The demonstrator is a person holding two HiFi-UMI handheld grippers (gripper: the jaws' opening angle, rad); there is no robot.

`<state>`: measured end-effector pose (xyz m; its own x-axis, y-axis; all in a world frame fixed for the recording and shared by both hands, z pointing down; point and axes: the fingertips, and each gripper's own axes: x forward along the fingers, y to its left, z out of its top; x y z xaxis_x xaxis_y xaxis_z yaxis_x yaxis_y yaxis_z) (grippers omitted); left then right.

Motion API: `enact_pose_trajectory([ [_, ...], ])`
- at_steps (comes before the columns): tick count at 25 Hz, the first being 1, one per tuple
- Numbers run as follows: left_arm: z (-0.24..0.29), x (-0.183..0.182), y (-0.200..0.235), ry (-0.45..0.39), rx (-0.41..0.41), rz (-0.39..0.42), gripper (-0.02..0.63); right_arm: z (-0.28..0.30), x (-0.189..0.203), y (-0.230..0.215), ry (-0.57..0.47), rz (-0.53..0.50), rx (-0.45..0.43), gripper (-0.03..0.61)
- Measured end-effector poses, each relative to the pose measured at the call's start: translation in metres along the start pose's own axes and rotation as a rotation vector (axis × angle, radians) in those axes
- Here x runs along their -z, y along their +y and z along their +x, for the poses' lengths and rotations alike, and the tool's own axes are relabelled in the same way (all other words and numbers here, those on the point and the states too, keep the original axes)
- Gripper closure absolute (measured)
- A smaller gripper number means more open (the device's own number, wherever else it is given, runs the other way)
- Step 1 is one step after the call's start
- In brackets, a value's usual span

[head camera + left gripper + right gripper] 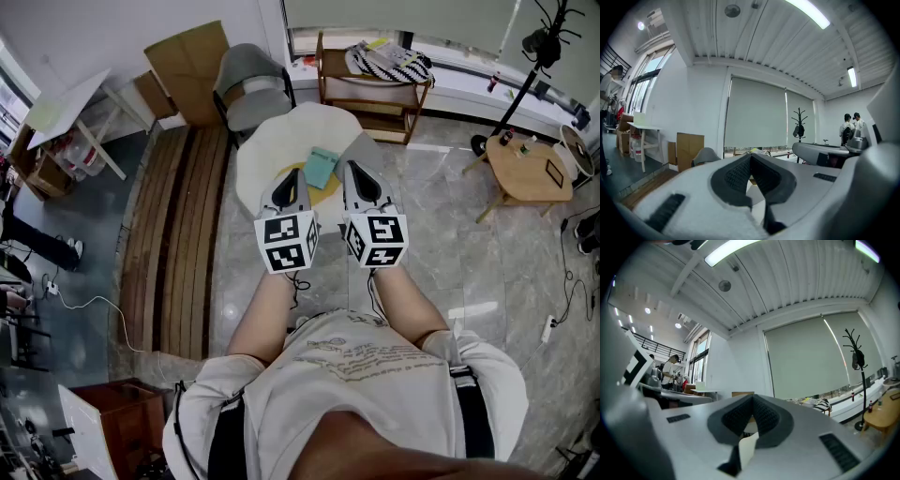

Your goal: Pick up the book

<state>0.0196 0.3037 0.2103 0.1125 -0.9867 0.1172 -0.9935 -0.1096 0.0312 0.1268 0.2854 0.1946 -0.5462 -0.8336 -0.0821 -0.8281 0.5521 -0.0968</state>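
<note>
A teal book (322,167) lies on a round white table (272,141), partly over a yellow disc (319,195). My left gripper (292,178) hangs level just left of the book, above the table. Its jaws meet at the tips in the left gripper view (751,158), shut with nothing between them. My right gripper (353,172) hangs just right of the book, also level. In the right gripper view (752,399) its jaws are shut and empty. Neither gripper view shows the book; both look out across the room.
A grey chair (251,89) stands behind the table, a wooden shelf (375,94) with a striped cloth beyond it. A small wooden table (530,169) is at the right, wooden slats (178,234) and cardboard (187,61) at the left. People (848,127) stand far off.
</note>
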Motion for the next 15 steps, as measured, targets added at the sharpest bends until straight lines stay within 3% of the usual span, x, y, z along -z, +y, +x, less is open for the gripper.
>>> enact_pose_trajectory([
  [15,0.000,-0.001,0.019,-0.001,0.025,0.012,0.594,0.017,0.000,0.021,-0.005,0.011,0.005,0.551],
])
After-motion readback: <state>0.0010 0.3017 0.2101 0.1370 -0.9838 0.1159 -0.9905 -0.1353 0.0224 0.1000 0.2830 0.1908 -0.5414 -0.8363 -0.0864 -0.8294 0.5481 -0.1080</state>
